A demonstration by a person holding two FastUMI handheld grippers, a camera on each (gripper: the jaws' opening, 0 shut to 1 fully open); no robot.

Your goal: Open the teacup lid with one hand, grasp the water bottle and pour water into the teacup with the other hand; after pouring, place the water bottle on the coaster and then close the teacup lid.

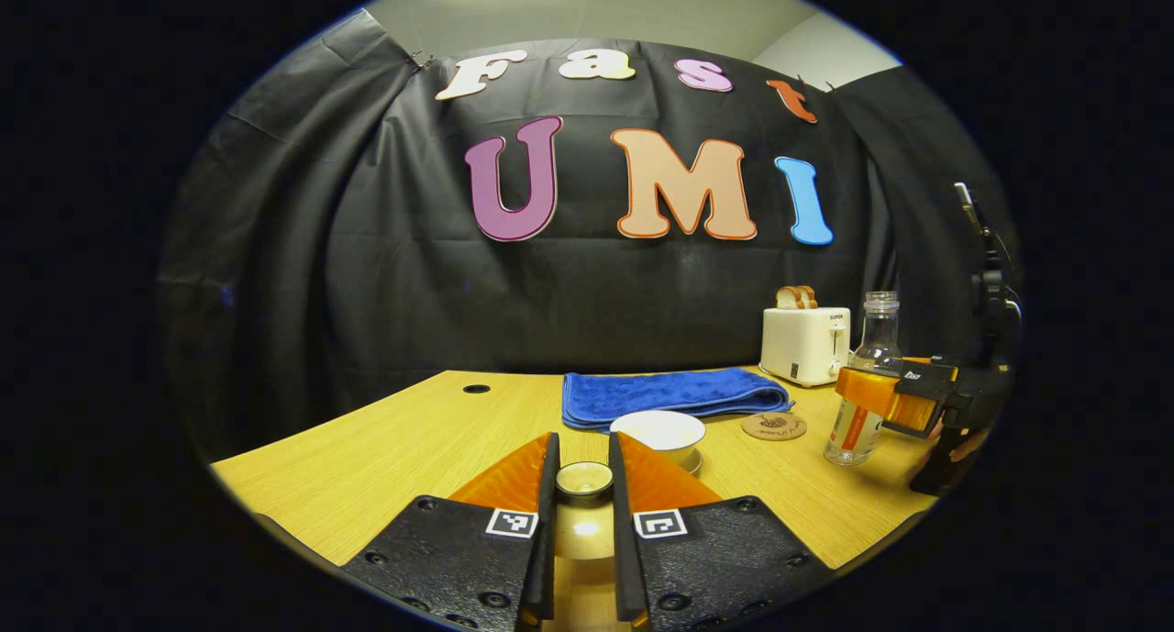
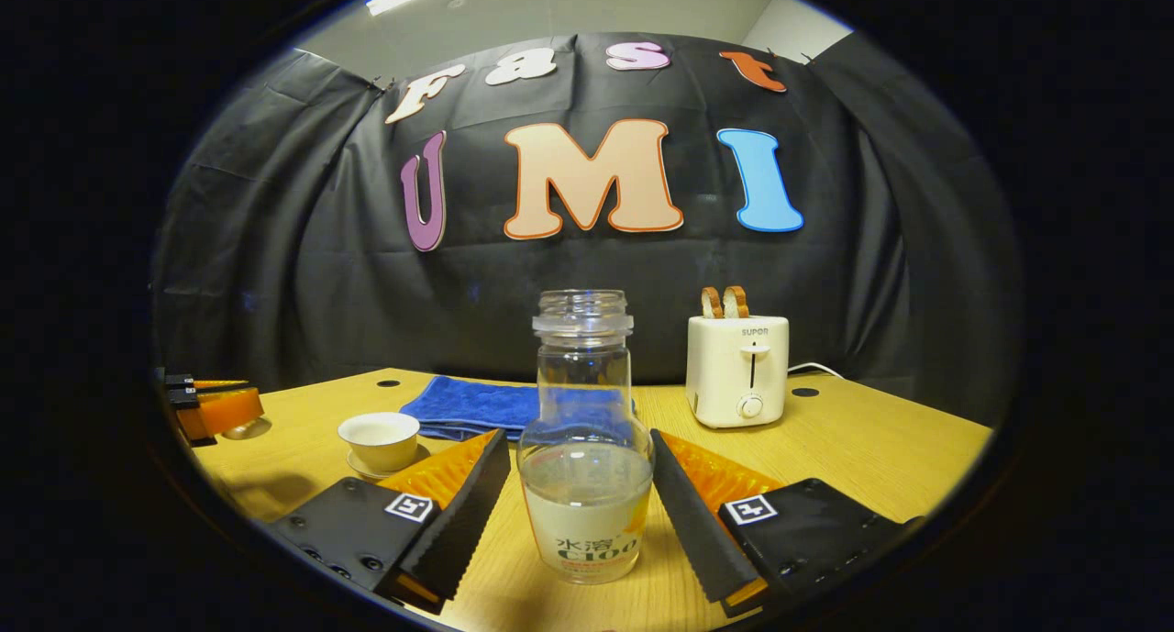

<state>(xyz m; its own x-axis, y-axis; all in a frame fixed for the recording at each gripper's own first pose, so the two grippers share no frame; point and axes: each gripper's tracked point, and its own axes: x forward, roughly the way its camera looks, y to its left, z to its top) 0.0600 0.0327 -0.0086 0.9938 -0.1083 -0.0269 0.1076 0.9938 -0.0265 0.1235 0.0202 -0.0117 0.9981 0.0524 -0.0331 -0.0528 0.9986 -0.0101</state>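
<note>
Teacup lid [image 1: 584,479] is held clamped in the left tongs [image 1: 584,471], cup uncovered. Water bottle [image 2: 585,449] is bracketed, ungripped, by the open right tongs [image 2: 581,485]. Closing on it is judged next.

Left gripper [image 1: 584,474] jaws nearly closed, pinching something small; right gripper [image 2: 580,485] jaws spread wide
</note>
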